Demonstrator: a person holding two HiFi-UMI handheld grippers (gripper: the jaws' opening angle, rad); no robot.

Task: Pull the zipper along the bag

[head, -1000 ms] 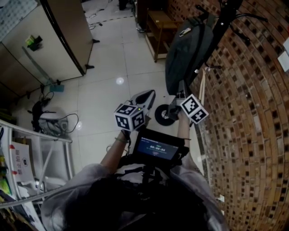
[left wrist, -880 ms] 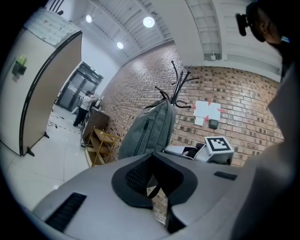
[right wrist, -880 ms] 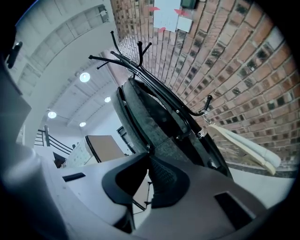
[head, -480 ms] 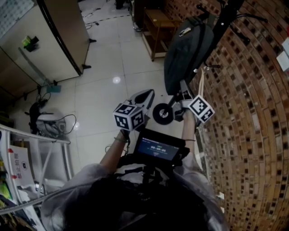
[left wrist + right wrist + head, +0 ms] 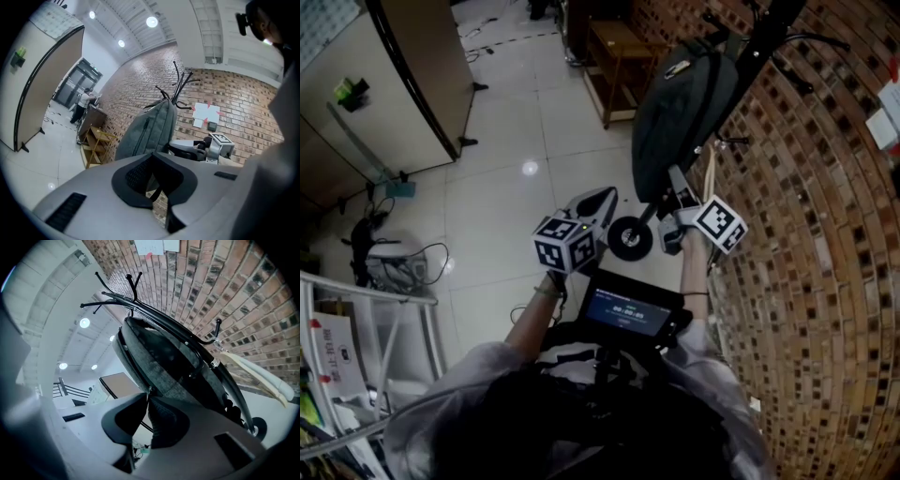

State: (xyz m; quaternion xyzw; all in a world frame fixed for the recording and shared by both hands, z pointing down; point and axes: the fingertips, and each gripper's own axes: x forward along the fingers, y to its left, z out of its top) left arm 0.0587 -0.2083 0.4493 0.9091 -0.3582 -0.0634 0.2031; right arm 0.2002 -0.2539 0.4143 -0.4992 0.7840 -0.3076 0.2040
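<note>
A grey backpack (image 5: 680, 103) hangs from a black rack (image 5: 759, 47) against the brick wall; it also fills the right gripper view (image 5: 173, 366) and shows in the left gripper view (image 5: 150, 131). My right gripper (image 5: 675, 180) is at the bag's bottom end. Its jaws (image 5: 148, 397) are just starting to open, tips still meeting on the small metal zipper pull (image 5: 149, 390). My left gripper (image 5: 609, 192) hangs to the left of the bag, apart from it, its jaws (image 5: 152, 157) shut with nothing between them.
The rack stands on a black wheel (image 5: 630, 238) just below the bag. A wooden shelf (image 5: 614, 56) stands behind the bag by the brick wall (image 5: 825, 234). A screen (image 5: 628, 309) sits at the person's chest. White tiled floor (image 5: 516, 187) lies to the left.
The right gripper has drifted slightly right and down along the bag's bottom end. The left gripper has barely moved.
</note>
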